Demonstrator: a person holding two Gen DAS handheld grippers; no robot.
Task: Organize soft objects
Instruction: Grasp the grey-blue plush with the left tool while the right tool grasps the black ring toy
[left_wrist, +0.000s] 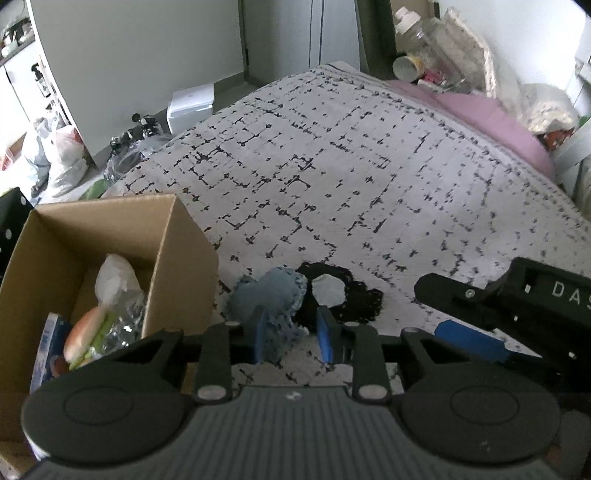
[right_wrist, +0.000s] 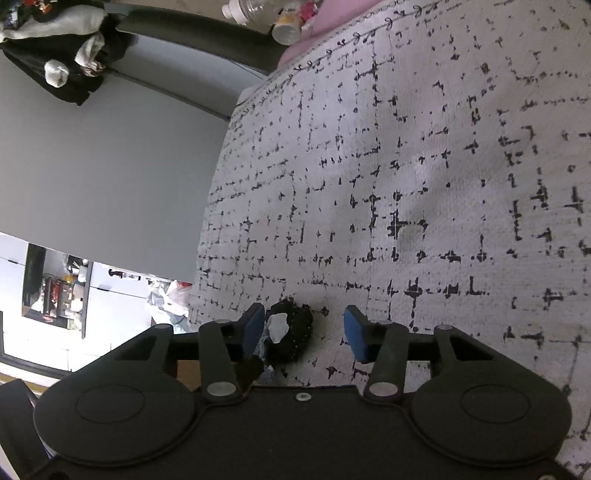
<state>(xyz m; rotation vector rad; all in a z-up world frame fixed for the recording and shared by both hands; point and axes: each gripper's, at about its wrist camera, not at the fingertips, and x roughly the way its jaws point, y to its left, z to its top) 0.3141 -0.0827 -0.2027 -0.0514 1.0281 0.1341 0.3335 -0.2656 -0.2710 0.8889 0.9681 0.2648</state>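
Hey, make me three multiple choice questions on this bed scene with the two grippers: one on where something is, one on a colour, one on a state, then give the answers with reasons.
1. Where does the cardboard box sit in the left wrist view?
A. Left of the blue plush
B. On the pink pillow
C. Under the right gripper

2. What colour is the patch on the black plush?
A. Red
B. White
C. Green

3. How does the left gripper stand?
A. Pads either side of the blue plush, jaws partly open
B. Fully shut on nothing
C. Inside the box

Answers:
1. A, the box stands on the patterned bedspread at the left edge, beside the blue plush.
2. B, a pale white patch shows on its top in both views.
3. A, the blue pads flank the plush's near end with a gap showing.
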